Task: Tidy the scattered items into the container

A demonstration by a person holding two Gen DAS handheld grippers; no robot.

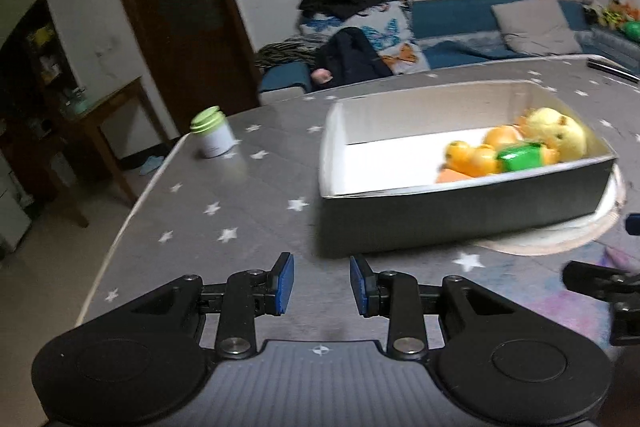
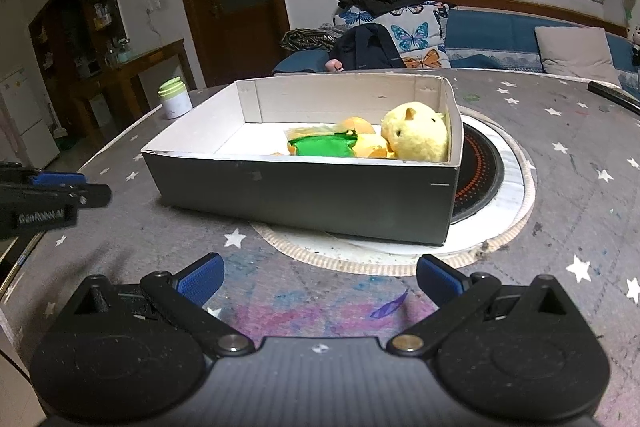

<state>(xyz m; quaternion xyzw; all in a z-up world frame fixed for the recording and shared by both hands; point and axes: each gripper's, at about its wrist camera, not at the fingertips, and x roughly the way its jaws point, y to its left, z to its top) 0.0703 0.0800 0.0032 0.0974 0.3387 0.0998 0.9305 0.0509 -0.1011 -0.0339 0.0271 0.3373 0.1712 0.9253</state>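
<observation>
- Grey star-printed tabletop (image 1: 240,211), left wrist view: the left hand-held gripper (image 1: 321,285) is released and empty; the small white jar with a green lid (image 1: 212,135) stands near the edge, outside the grey cardboard box (image 1: 460,211). A careless touch could knock it off.
- Right wrist view: the right hand-held gripper (image 2: 320,279) is spread wide and empty; the yellow plush toy (image 2: 416,137) and green packet (image 2: 324,147) lie inside the box, which overhangs a round black cooktop (image 2: 478,171) and could slide if bumped.

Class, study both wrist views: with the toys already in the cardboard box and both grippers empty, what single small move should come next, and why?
Probably the left gripper should reach toward the white jar with the pale green lid. It appears to be the only loose item outside the grey cardboard box, standing upright near the far left edge of the star-patterned tablecloth. The yellow plush toy already lies inside, and the right gripper is open too, but farther off.
</observation>
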